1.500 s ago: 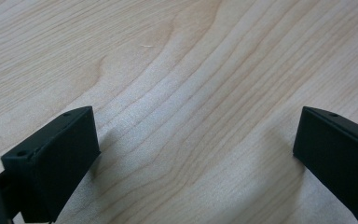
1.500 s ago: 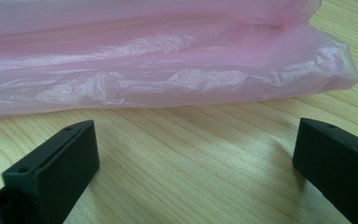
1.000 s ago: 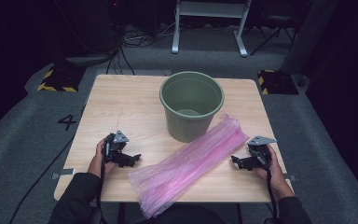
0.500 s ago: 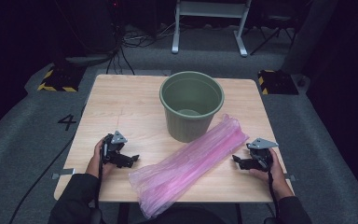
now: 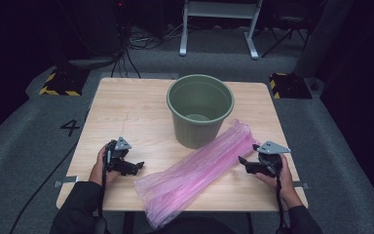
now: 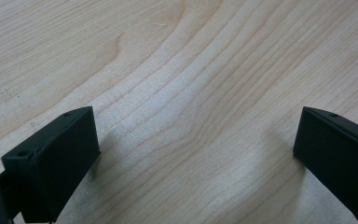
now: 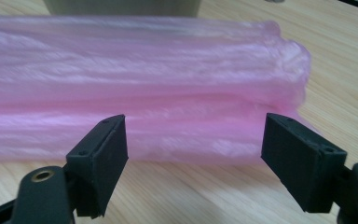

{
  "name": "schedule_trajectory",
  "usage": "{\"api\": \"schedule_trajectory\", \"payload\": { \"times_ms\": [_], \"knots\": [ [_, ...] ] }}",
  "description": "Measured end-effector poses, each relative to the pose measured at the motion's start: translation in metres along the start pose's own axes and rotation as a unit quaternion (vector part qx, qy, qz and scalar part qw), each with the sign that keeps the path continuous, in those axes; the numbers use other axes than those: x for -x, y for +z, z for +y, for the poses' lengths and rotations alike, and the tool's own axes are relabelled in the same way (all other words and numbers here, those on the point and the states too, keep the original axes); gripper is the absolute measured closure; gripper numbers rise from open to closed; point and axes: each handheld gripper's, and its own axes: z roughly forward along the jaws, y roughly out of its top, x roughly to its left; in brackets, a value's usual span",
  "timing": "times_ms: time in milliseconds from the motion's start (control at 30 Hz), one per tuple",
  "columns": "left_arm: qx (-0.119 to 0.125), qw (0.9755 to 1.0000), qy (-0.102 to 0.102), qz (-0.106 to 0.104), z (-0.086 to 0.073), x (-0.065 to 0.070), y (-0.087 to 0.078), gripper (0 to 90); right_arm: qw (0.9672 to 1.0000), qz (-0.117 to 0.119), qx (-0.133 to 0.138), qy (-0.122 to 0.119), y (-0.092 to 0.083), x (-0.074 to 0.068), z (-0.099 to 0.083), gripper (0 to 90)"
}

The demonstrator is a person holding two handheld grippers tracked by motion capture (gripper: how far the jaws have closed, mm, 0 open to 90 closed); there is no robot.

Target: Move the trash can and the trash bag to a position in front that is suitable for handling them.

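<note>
Pink plastic bag [image 5: 199, 168] lies slantwise across the wooden table [image 5: 126, 112] in the high view, just in front of the green bin [image 5: 200, 109], with the left gripper [image 5: 135, 166] and right gripper [image 5: 242, 161] low at either end, each pointing inward. Left gripper view: wide-open jaws rest over bare wood, holding nothing. Right gripper view: jaws, just closing slightly, stand wide and empty, facing the bag's crinkled side [image 7: 168, 93] near its end.
</note>
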Motion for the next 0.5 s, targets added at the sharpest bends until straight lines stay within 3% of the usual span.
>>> {"api": "schedule_trajectory", "payload": {
  "times_ms": [500],
  "knots": [
    [0.0, 1.0, 0.0, 0.0, 0.0, 0.0, 0.0, 0.0, 0.999, 0.039, -0.011, -0.016, 0.024, -0.025, 0.013, 25.0]
  ]
}}
